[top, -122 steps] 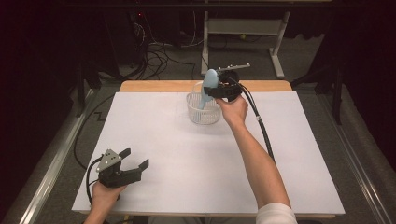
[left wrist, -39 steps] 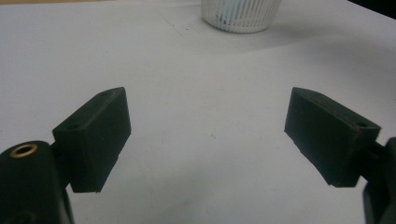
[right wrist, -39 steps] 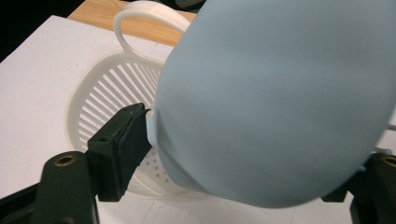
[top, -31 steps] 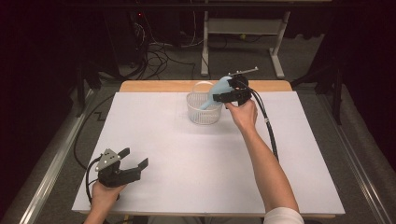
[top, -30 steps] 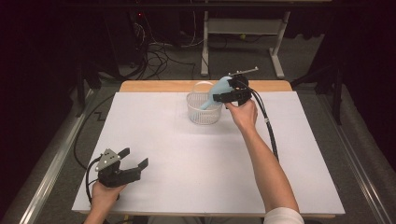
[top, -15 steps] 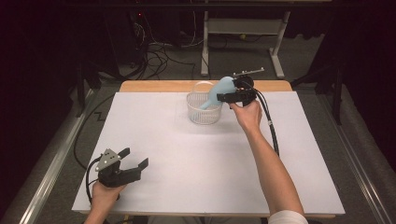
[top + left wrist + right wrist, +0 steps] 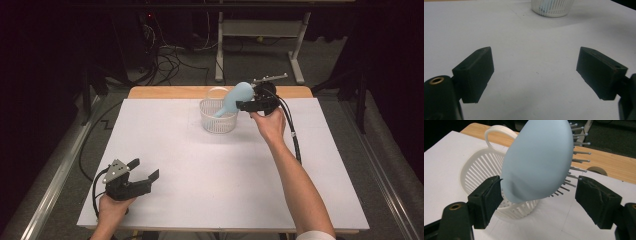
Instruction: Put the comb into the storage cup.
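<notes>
Two wide-open tools here: the left tool idles empty near the counter's front corner while the right tool has just let go of the pale blue hairbrush, propped handle-down in the white slatted basket, which looks top-heavy enough to tip.

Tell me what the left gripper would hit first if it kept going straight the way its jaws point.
Probably nothing nearby: the open left gripper points over bare white table. The white slatted basket lies far ahead, slightly off-centre, so it may pass beside it.
</notes>
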`<state>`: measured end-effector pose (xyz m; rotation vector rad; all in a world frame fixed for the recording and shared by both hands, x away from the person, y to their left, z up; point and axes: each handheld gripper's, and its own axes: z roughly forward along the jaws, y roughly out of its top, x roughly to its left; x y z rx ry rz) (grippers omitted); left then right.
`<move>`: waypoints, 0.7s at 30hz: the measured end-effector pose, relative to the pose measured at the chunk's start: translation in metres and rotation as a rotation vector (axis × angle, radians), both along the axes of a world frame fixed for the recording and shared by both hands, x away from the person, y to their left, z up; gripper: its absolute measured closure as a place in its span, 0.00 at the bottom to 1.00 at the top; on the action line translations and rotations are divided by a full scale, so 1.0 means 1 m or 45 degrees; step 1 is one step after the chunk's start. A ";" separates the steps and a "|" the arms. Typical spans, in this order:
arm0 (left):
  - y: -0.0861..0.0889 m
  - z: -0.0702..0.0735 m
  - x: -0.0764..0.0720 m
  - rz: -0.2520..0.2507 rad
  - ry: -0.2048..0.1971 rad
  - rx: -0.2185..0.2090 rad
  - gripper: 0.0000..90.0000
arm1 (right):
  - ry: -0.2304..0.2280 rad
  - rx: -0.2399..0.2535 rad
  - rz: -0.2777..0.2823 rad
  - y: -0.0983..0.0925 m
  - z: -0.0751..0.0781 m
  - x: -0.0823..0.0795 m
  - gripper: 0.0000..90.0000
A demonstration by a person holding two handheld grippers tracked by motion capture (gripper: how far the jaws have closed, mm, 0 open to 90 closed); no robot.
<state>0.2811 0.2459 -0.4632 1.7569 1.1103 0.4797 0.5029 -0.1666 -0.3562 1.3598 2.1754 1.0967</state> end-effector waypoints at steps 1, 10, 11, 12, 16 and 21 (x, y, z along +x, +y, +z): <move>0.000 0.000 0.000 0.001 0.000 -0.001 0.15 | -0.003 0.002 0.004 -0.001 0.000 -0.001 0.24; 0.001 0.000 0.000 0.005 0.000 -0.003 0.15 | -0.017 -0.001 0.006 -0.005 0.002 -0.005 0.24; 0.001 0.000 0.000 0.004 0.001 -0.003 0.15 | -0.020 -0.001 0.006 -0.006 0.003 -0.006 0.24; 0.001 0.000 0.000 0.004 0.001 -0.003 0.15 | -0.023 -0.003 0.006 -0.007 0.004 -0.007 0.24; 0.001 0.000 0.000 0.004 0.000 -0.003 0.15 | -0.031 -0.015 0.007 -0.010 0.006 -0.010 0.24; 0.001 0.000 -0.001 0.005 0.000 -0.004 0.15 | -0.040 -0.017 0.004 -0.014 0.008 -0.013 0.24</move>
